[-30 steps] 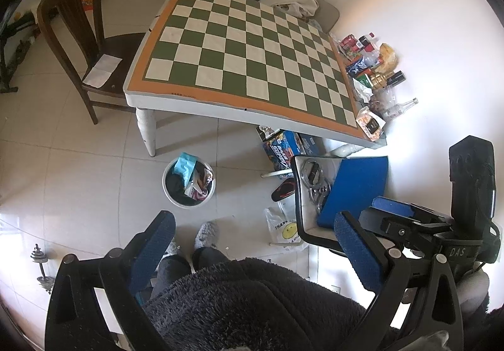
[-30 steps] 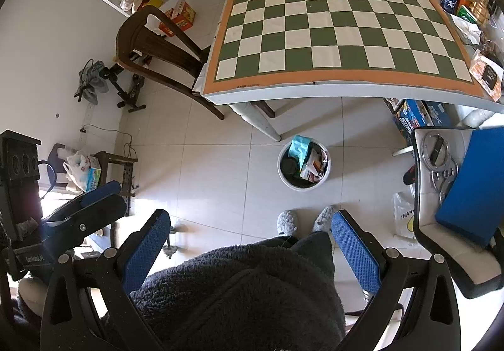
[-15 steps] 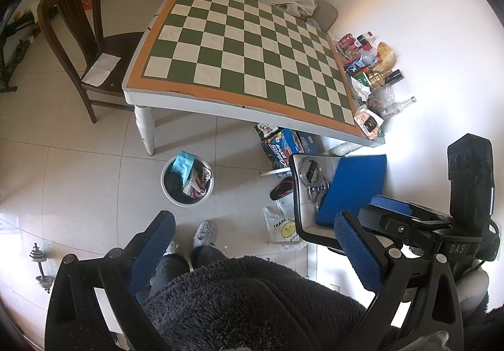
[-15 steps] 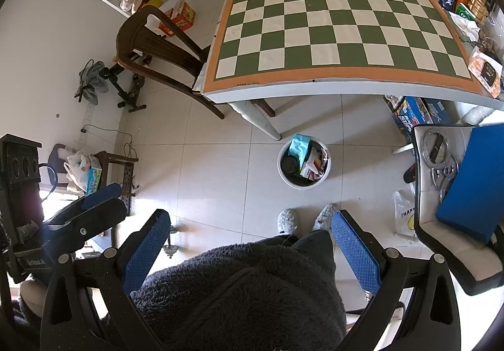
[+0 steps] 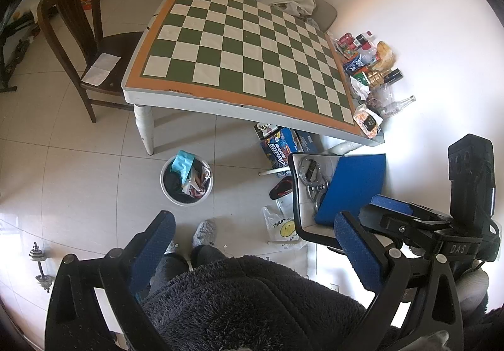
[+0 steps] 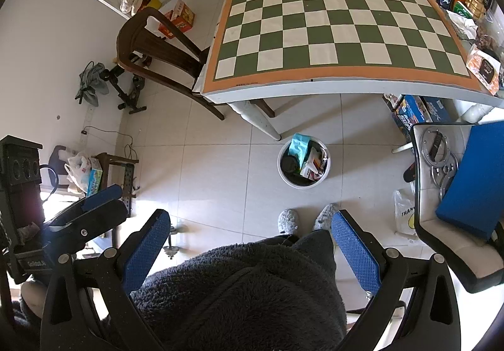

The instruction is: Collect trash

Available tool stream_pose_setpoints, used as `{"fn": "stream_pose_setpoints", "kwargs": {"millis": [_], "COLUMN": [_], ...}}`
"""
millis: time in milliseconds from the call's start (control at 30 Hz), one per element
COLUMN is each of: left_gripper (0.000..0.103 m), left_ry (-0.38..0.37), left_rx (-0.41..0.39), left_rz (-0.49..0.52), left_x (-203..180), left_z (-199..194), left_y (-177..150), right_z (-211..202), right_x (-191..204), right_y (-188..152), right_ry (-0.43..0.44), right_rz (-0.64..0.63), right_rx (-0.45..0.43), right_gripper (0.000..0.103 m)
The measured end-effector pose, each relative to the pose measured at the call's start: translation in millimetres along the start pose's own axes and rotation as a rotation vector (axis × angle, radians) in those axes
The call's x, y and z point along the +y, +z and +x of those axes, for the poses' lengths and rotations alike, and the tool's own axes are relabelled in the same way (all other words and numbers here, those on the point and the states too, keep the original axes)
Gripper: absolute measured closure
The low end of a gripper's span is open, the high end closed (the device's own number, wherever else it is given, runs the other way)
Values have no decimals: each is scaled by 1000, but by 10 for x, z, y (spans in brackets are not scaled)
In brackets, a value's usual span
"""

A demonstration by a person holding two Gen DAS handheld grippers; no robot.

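A white round bin (image 5: 186, 180) full of trash stands on the tiled floor by the table leg; it also shows in the right wrist view (image 6: 303, 163). A teal packet (image 5: 182, 163) sticks out of it. The checkered table (image 5: 239, 58) carries a heap of packets, cans and bottles (image 5: 367, 70) along its right edge, also in the right wrist view (image 6: 463, 1). My left gripper (image 5: 252, 244) is open and empty, high above the floor over my dark fleece. My right gripper (image 6: 249, 244) is open and empty too.
A dark wooden chair (image 5: 85, 45) stands left of the table. A chair with a blue cushion (image 5: 349, 187) and metal rings is on the right. Boxes (image 5: 283, 146) lie under the table. A plastic bag (image 5: 282, 229) and a small dumbbell (image 5: 41, 266) lie on the floor.
Both views have shifted only slightly; the bin and table sit a touch lower in frame. Both grippers stay open and empty.
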State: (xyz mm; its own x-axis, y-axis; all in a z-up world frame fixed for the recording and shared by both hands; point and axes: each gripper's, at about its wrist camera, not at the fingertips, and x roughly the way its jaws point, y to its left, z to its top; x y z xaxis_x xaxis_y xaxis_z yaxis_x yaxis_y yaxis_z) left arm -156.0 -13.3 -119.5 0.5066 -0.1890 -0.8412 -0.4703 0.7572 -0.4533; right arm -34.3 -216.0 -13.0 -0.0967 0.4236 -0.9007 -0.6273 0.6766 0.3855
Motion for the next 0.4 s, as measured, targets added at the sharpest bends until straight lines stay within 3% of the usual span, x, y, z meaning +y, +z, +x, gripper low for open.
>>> {"fn": "stream_pose_setpoints", "kwargs": {"millis": [400], "left_gripper": [0], "left_ry": [1], "left_rx": [-1], "left_rz": [2], "left_x": [0], "left_z": [4], "left_y": [0], "right_z": [-8], "right_x": [3], "right_y": [-27], "right_ry": [3], "right_rz": [-1], "right_rx": [-2], "right_gripper": [0]}}
